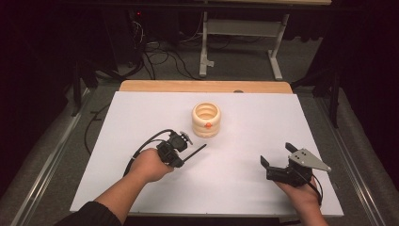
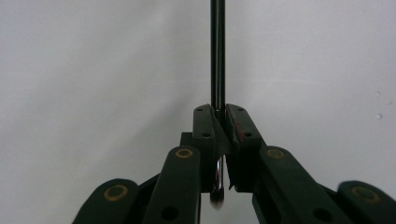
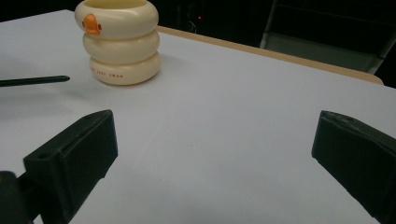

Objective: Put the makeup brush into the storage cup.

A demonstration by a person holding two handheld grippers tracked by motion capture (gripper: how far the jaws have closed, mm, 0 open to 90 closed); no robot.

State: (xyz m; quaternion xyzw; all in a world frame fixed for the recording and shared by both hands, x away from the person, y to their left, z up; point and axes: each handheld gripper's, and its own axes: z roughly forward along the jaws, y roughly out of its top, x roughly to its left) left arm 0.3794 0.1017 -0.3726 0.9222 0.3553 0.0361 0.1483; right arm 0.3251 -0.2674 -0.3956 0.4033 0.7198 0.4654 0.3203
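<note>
- Black rod (image 1: 194, 153), thin and glossy, is clamped in the left gripper (image 1: 181, 157); left gripper view shows both jaws pinched tight on it, shaft (image 2: 217, 51) running straight out ahead, a short rounded end poking out behind the pads
- Left hand (image 1: 149, 165) is holding that gripper low over the white sheet (image 1: 254, 136), left of centre; rod tip points up-right toward the holder but is clearly apart from it
- Cream ringed holder (image 1: 206, 119), three stacked rolls with a small orange duck mark, stands upright at centre-rear of the sheet, mouth open; nothing visible inside from the high view
- Right gripper (image 1: 276, 159) sits well apart at the right, jaws spread wide, holding nothing; its own view has the holder (image 3: 119, 39) at far left and the rod tip (image 3: 35, 80) coming in from the left edge
- Progress, my read: pick-up is done, rod is secured; the move over the holder and the drop into its mouth are not done, so roughly midway
- Hard to make out: rod's far end is cut off at the top of the left gripper view; can't tell what the rod is (pen, stylus, straw); holder's interior floor is not visible; small print on its bottom roll is too blurred to trust
</note>
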